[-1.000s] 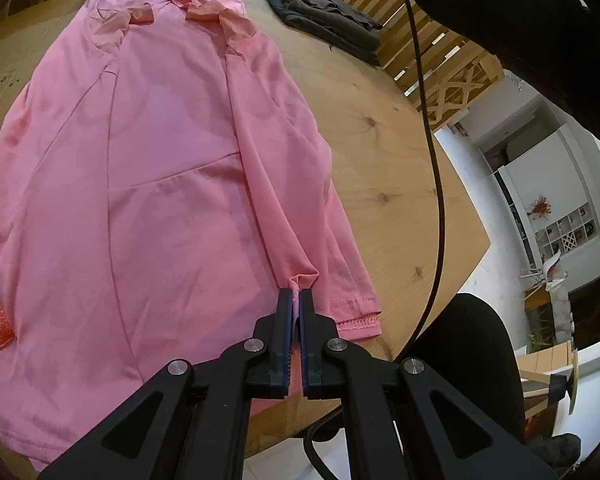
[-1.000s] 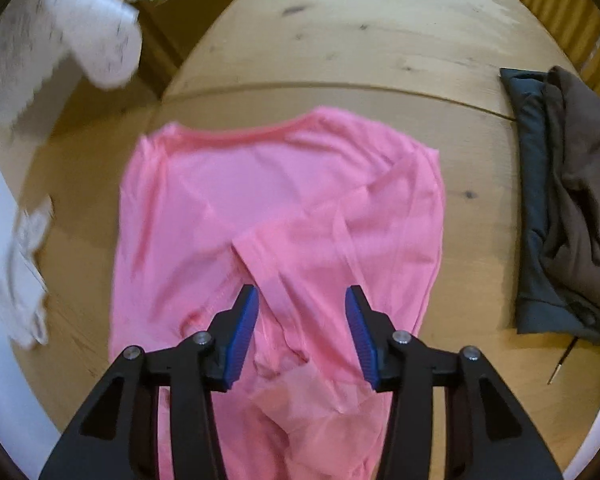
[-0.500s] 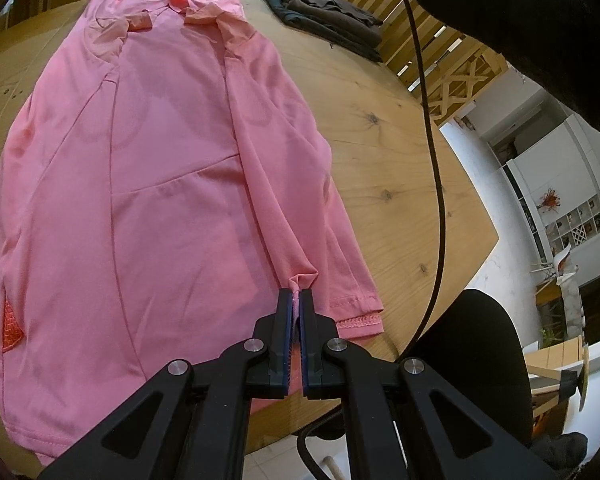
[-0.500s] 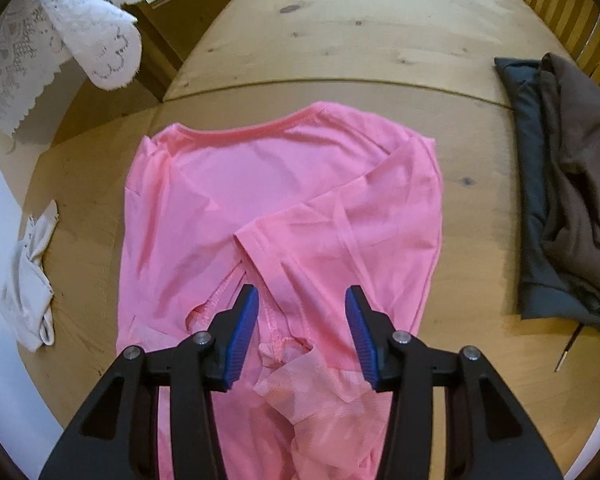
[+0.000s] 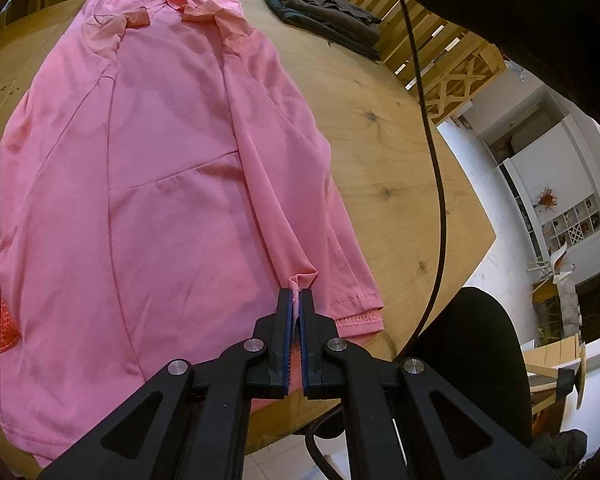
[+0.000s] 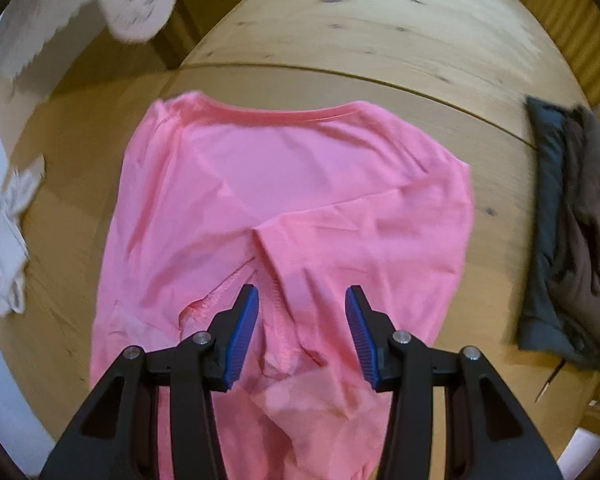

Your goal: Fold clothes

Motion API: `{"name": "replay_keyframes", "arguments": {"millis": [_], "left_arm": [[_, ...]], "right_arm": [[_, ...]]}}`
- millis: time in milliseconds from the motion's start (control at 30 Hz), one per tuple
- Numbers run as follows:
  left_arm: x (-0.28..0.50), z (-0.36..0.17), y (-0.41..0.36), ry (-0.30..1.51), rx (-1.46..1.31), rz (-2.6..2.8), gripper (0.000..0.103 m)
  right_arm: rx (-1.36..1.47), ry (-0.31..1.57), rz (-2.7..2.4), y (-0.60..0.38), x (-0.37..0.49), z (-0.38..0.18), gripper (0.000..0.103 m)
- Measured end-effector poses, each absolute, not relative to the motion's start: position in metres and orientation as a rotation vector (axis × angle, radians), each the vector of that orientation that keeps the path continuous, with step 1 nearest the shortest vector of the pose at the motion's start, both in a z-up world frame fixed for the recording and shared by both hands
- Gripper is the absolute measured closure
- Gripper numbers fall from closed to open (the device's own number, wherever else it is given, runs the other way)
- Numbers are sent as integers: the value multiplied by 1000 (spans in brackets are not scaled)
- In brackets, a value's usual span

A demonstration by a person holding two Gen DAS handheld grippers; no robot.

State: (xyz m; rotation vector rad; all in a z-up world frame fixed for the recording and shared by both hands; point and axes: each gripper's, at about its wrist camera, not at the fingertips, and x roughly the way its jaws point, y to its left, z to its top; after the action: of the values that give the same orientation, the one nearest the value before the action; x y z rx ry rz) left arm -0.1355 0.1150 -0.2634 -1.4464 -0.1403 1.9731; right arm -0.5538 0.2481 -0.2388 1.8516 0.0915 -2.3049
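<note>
Wooden table [image 6: 380,28] is carrying, from the left, a white cloth [image 6: 8,236], then the pink shirt [image 5: 160,200] lying flat with both long sides folded inward. Left gripper [image 5: 296,300] is pinching the hem end of one folded flap; right gripper [image 6: 300,328] is hovering spread wide over the collar end. Crosswise folds look left to do. Dark folded clothes [image 6: 572,232] are sitting at the right.

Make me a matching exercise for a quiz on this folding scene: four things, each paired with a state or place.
1. left gripper
2. right gripper
3. dark clothes
4. white cloth

A. open above the shirt
B. piled at the table's right side
C. shut on the pink shirt
D. crumpled at the table's left edge

Pairs: 1-C, 2-A, 3-B, 4-D
</note>
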Motion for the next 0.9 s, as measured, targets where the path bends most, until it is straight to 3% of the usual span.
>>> {"name": "replay_keyframes", "arguments": {"millis": [133, 167, 200, 233, 500, 867, 900], "left_arm": [[-137, -265, 114, -147, -1448, 1968, 101], [-137, -265, 114, -149, -1446, 1966, 101], [-138, -265, 114, -150, -1444, 1965, 101], [-138, -264, 114, -155, -1440, 1965, 101], [-134, -244, 102, -215, -1379, 1981, 101], [-123, -227, 98, -198, -1313, 2017, 101], [-122, -224, 99, -190, -1303, 2022, 101]], "right_arm": [[1849, 199, -2323, 230, -560, -254, 59], [1850, 199, -2335, 230, -562, -257, 68], [1864, 147, -2339, 233, -564, -260, 91], [1855, 96, -2356, 238, -566, -257, 100], [1727, -221, -2450, 264, -575, -220, 101], [1682, -434, -2578, 286, -586, -219, 101], [1636, -521, -2556, 293, -584, -216, 101]]}}
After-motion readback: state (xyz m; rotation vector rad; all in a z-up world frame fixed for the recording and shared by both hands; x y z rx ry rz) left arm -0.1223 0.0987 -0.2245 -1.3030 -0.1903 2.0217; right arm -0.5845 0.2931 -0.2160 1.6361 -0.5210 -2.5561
